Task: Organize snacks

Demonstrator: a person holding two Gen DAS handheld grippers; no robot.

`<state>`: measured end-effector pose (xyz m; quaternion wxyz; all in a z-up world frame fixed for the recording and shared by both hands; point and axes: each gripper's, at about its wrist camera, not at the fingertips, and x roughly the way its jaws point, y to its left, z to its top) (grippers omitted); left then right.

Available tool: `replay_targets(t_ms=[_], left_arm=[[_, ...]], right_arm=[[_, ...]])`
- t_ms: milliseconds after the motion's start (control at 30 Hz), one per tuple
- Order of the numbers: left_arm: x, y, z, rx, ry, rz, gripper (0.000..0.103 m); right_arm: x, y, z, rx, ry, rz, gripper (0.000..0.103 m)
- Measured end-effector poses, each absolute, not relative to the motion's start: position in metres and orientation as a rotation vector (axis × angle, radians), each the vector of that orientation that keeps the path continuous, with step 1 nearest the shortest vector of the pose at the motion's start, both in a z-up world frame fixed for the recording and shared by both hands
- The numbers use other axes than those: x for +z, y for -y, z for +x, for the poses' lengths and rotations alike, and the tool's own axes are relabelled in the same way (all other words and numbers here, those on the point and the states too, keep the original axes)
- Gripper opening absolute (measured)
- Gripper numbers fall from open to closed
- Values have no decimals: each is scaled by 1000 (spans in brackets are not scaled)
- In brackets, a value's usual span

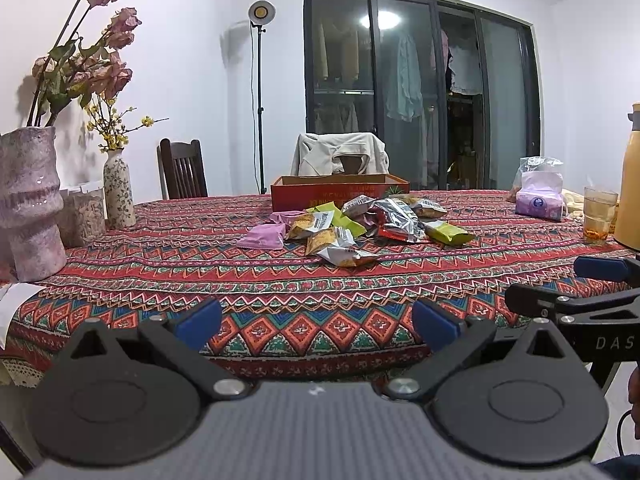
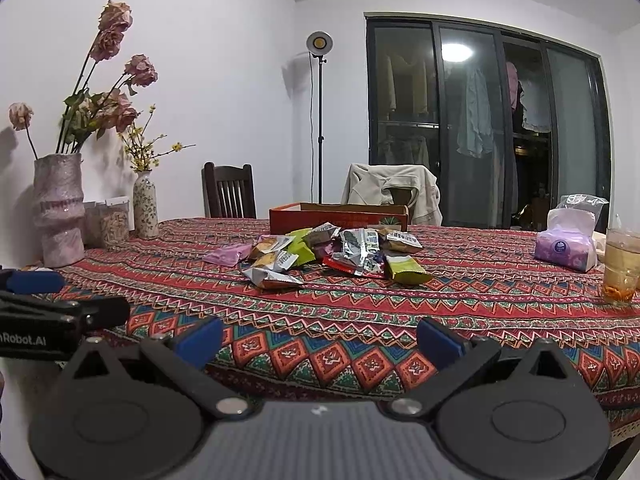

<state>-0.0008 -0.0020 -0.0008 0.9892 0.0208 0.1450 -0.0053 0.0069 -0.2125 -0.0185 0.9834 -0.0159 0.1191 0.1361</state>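
A heap of small snack packets lies mid-table on a patterned red tablecloth: pink, yellow-green, silver and orange ones. Behind the heap stands a low red cardboard box, open at the top. My left gripper hovers at the table's near edge, open and empty, well short of the heap. My right gripper is also open and empty at the near edge. In the left wrist view the right gripper shows at the right edge; the right wrist view has the left gripper at its left.
Two vases with flowers and a clear container stand at the left. At the right are a tissue pack, a glass of drink and a yellow jug. Chairs stand behind the table.
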Motion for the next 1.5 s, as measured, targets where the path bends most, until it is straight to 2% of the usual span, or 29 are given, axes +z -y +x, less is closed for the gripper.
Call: replay_targets(t_ms=[1500], left_arm=[[-3,2,0,-9,-308,37,103]], right_arm=[[-20,216,8,268,-240,-25,103]])
